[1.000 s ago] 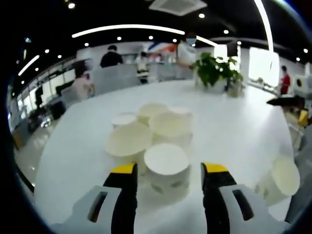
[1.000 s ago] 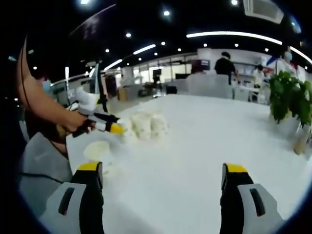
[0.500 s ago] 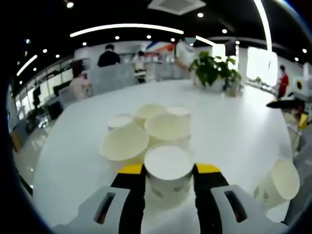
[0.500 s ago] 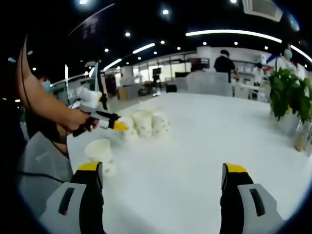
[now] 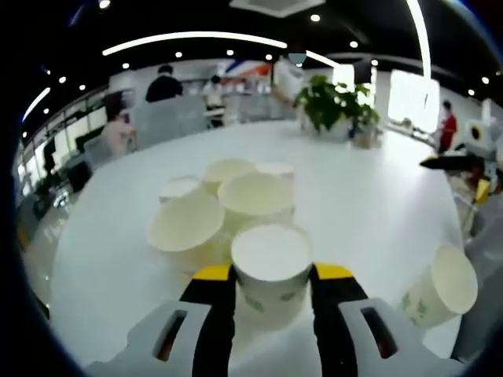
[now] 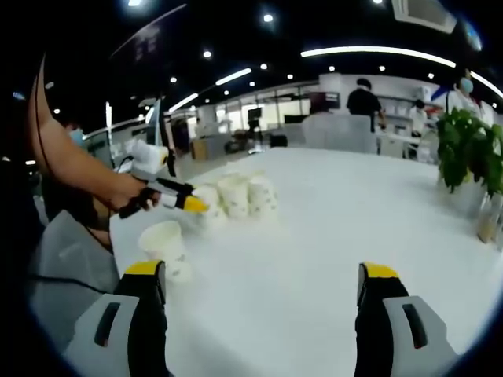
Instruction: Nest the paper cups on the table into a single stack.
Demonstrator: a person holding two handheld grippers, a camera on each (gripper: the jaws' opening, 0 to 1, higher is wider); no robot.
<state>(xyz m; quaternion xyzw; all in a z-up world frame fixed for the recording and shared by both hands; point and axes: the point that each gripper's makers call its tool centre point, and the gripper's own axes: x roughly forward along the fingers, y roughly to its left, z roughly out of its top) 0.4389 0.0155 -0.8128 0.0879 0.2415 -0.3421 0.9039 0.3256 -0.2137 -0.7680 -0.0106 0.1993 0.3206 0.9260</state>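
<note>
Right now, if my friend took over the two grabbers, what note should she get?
Left gripper: jaws closed on the nearest paper cup, at the front of the cup cluster.
Right gripper: open, holding nothing, above bare white table.
Cups: the cluster stands upright and close together; one lone cup sits apart, toward the right gripper's side, seen also in the right gripper view.
Done: one cup gripped; no stack visible yet.
Left: nest the gripped cup into a neighbour, add the others, then the lone cup.

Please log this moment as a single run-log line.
left gripper: shut on nearest paper cup | right gripper: open, empty | lone cup: apart
</note>
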